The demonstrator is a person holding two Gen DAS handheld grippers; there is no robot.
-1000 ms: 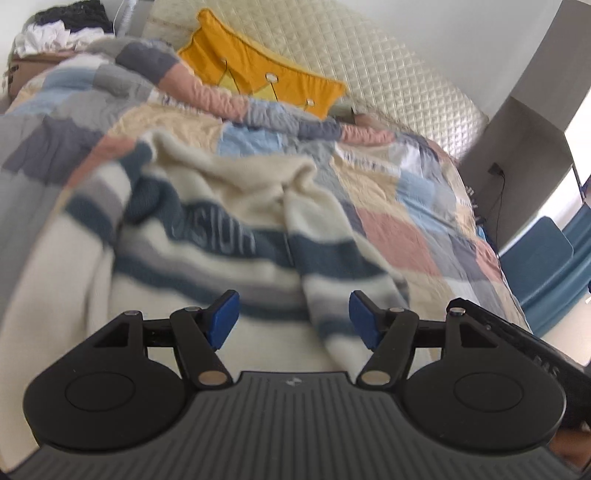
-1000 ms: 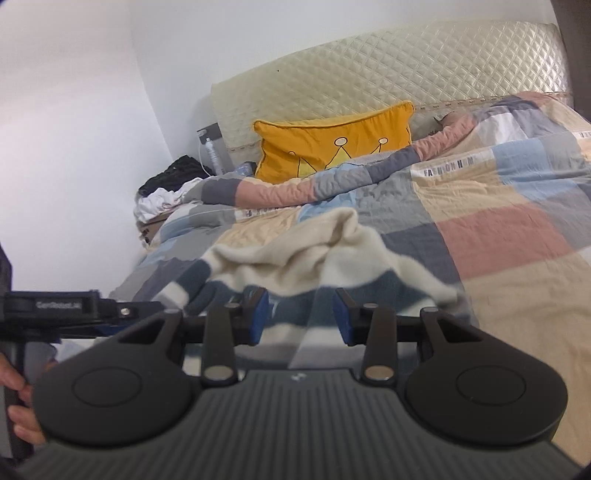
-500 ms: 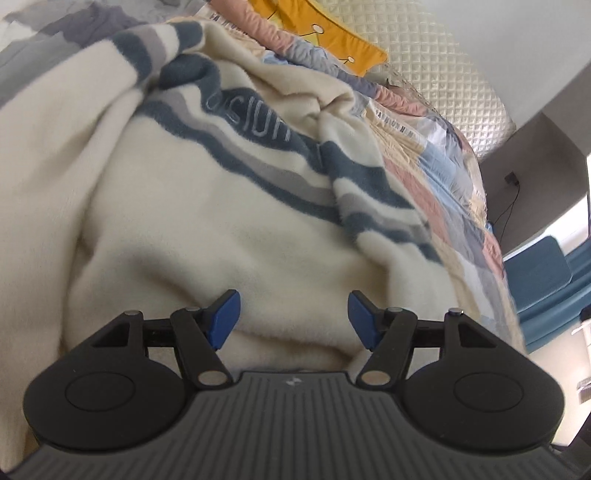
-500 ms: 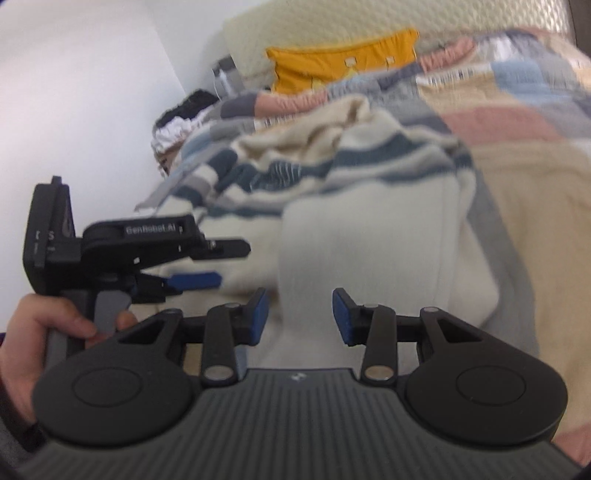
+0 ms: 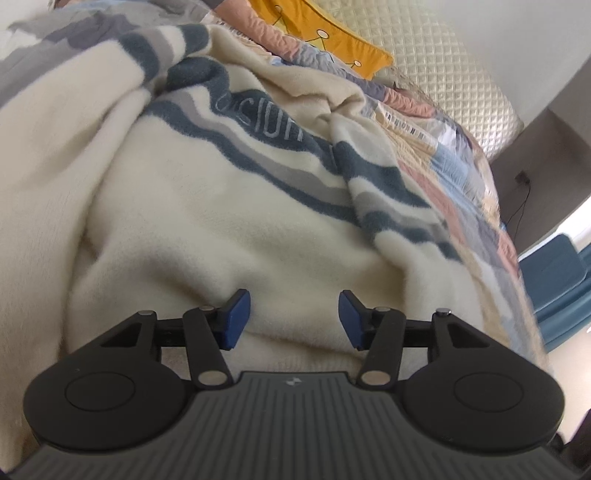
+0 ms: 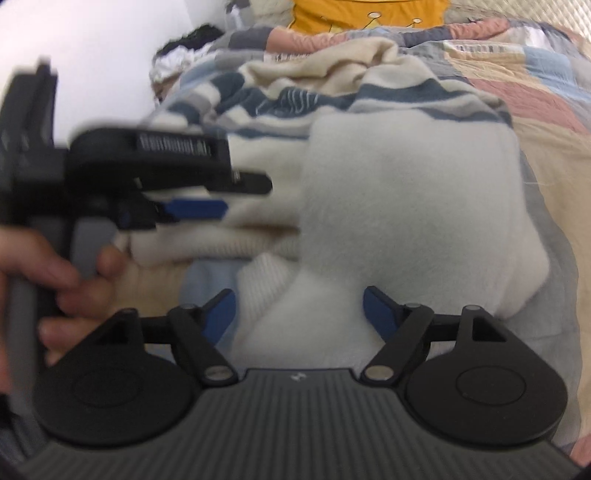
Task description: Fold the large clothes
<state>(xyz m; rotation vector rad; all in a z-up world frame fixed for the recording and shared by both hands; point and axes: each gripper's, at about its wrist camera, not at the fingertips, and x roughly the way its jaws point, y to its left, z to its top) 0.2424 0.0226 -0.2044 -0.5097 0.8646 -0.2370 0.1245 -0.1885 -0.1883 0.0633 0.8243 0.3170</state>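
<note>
Over on the left, the person's hand (image 6: 55, 280) grips the handle of the left gripper (image 5: 294, 318), which sits low over the cream body of the sweater (image 5: 207, 221). Its jaws have just been closing a little, yet they stand apart, blue pads clear of each other, fleece lying under the gap and nothing pinched. The sweater is spread across the bed (image 5: 476, 206), rumpled, with blue and grey stripes running across the chest and pale lettering on the dark band. One sleeve folds down across the right side of the body. Moving right, the right gripper (image 6: 299, 314) hangs just above that sleeve's ribbed cuff end near the bed's edge. Its jaws have just been opening and now gape wide, the white fleece sitting between the pads but not squeezed by them. This view is blurred. Beyond the sweater lies the patchwork quilt (image 6: 532, 107) in peach, blue and grey squares, and at the head of the bed a yellow pillow (image 6: 369, 14) leans on the quilted headboard (image 5: 454, 62).
</note>
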